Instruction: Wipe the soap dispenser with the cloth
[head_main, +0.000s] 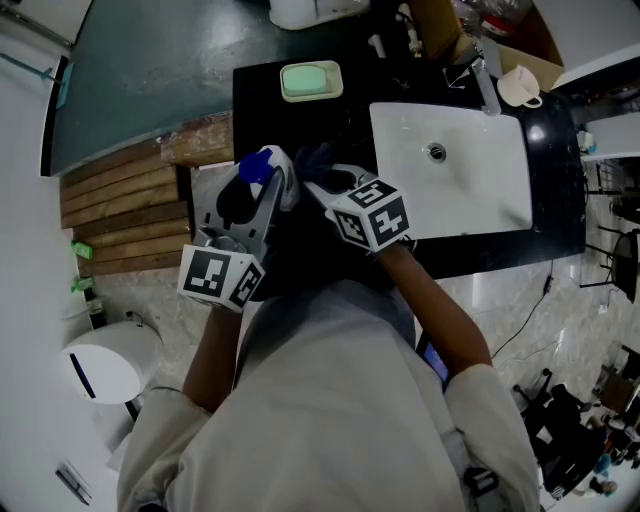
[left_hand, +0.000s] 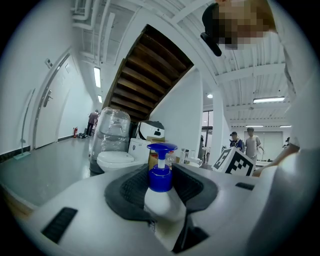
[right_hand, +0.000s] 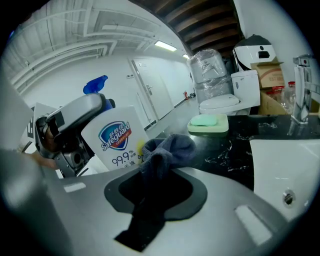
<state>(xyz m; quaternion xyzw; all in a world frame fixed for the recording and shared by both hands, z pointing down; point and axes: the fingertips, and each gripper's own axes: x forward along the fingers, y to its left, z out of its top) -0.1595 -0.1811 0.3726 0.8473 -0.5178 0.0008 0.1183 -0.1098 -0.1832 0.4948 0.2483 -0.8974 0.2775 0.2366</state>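
My left gripper (head_main: 268, 188) is shut on the soap dispenser (left_hand: 161, 192), a white bottle with a blue pump head (head_main: 255, 166), and holds it up over the counter's left end. In the right gripper view the bottle's label (right_hand: 115, 139) faces me. My right gripper (right_hand: 162, 162) is shut on a dark grey cloth (right_hand: 167, 150). The bunched cloth presses against the bottle's side, just right of the label. From the head view the cloth (head_main: 312, 160) shows as a dark wad between the two grippers.
A white sink (head_main: 455, 170) with a tap (right_hand: 300, 90) is set in the black counter (head_main: 270, 90). A green soap bar in its dish (head_main: 311, 80) lies at the counter's back. A wooden pallet (head_main: 125, 205) and a white toilet (left_hand: 116, 159) stand to the left.
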